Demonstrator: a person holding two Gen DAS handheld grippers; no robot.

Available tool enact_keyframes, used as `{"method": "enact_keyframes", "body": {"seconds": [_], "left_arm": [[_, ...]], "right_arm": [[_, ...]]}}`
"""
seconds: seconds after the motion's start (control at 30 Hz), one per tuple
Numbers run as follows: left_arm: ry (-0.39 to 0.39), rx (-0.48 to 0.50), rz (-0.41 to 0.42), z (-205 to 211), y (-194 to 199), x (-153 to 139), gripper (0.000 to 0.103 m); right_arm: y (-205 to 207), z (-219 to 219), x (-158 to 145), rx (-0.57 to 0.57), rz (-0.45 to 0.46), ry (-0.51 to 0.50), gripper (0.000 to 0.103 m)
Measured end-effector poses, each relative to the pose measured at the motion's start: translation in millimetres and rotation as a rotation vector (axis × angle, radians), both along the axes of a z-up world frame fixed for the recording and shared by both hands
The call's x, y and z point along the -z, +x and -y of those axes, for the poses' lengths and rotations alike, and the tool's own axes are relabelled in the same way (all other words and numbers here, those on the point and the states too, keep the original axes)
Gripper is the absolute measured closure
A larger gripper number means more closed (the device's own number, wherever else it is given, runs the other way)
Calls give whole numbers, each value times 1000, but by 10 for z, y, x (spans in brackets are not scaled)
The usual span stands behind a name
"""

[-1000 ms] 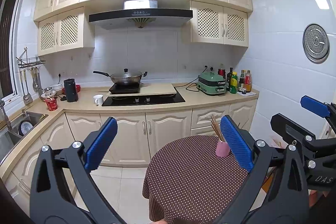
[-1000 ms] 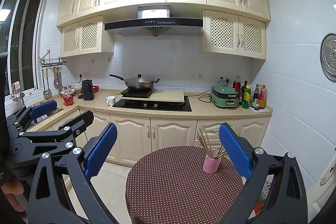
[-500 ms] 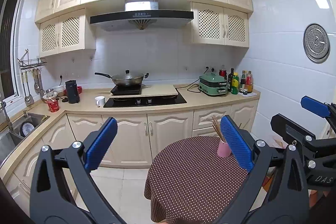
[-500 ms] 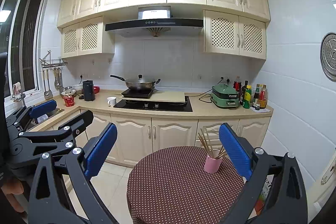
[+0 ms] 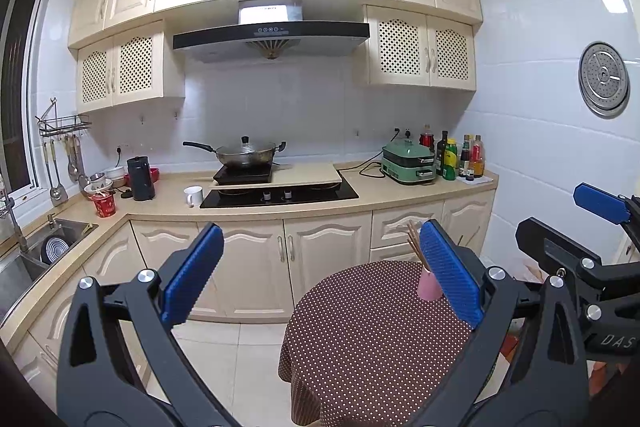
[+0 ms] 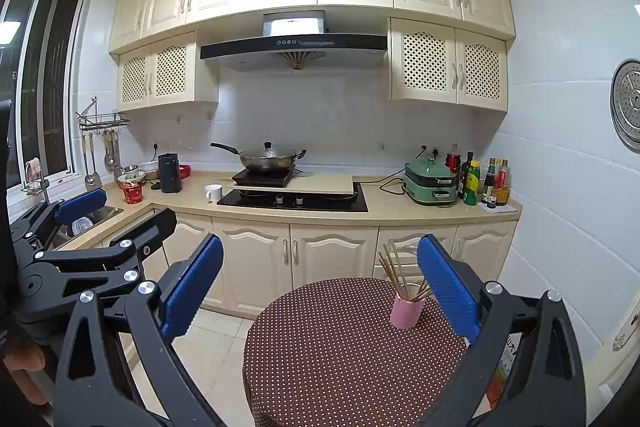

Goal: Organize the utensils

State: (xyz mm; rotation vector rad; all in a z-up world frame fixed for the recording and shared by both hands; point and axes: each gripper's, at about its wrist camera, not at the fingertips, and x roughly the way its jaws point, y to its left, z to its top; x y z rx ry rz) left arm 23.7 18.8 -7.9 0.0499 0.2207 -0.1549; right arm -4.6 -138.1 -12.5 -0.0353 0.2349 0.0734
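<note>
On round polka-dot table point(image 6: 340, 351), far right: pink cup point(image 6: 407, 311) holding chopsticks point(image 6: 394, 273), upright for easy reach. Left gripper point(image 5: 320, 275), right gripper point(image 6: 320, 281) spread wide, empty, well short of cup, likely approaching.

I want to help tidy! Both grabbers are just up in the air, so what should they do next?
Probably bring the right gripper down toward the pink cup of chopsticks on the table. Both grippers are open and empty, and the cup stands nearer the right one.
</note>
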Motion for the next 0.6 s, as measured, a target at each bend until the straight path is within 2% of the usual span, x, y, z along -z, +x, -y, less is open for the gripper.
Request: {"method": "enact_keyframes", "body": {"seconds": [0.6], "left_arm": [[15,-5,-5,19,42,-5,7]], "right_arm": [[28,-15,42,-2,-7,9,9]]}}
